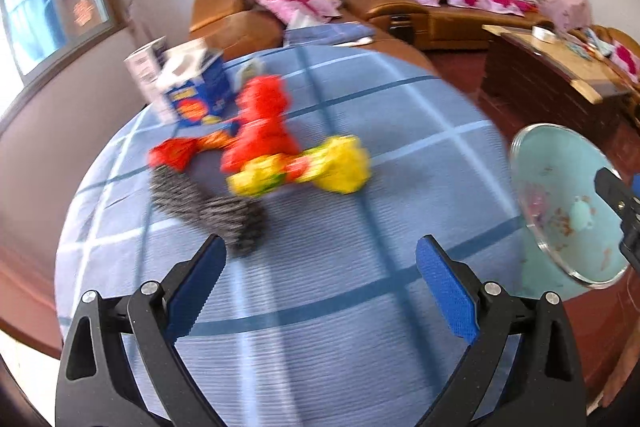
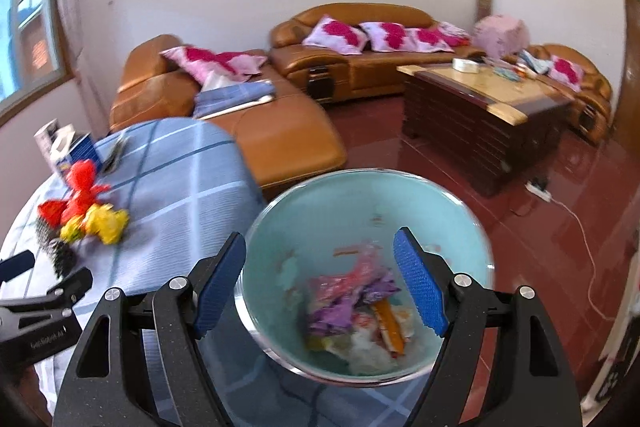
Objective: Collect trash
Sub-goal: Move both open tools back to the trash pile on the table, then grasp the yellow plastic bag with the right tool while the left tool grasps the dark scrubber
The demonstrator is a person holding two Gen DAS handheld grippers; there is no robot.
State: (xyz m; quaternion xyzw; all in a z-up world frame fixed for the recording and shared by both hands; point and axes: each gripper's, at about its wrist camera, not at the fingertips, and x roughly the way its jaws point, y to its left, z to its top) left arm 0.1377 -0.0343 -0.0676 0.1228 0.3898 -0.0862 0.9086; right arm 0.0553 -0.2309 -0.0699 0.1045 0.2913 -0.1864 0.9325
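We held two grippers over a round table covered with a blue checked cloth (image 1: 400, 155). The left gripper (image 1: 320, 267) had its jaws spread wide, with nothing between them but bare cloth. Ahead of its jaws and slightly toward the left finger lay the trash still on the table: a grey speckled wrapper (image 1: 208, 203) nearest the left fingertip, then a yellow wrapper (image 1: 320, 167) and a red wrapper (image 1: 260, 123) beyond it, touching one another. Farther ahead stood a blue carton (image 1: 196, 95).

The right gripper (image 2: 320, 279) likewise stood released, its pads clear of everything. Beyond and between its jaws sat a pale green bin (image 2: 352, 203), its mouth open toward us, already holding a heap of pink, purple and orange wrappers (image 2: 360, 303). The bin lay well to the right of the left jaws.
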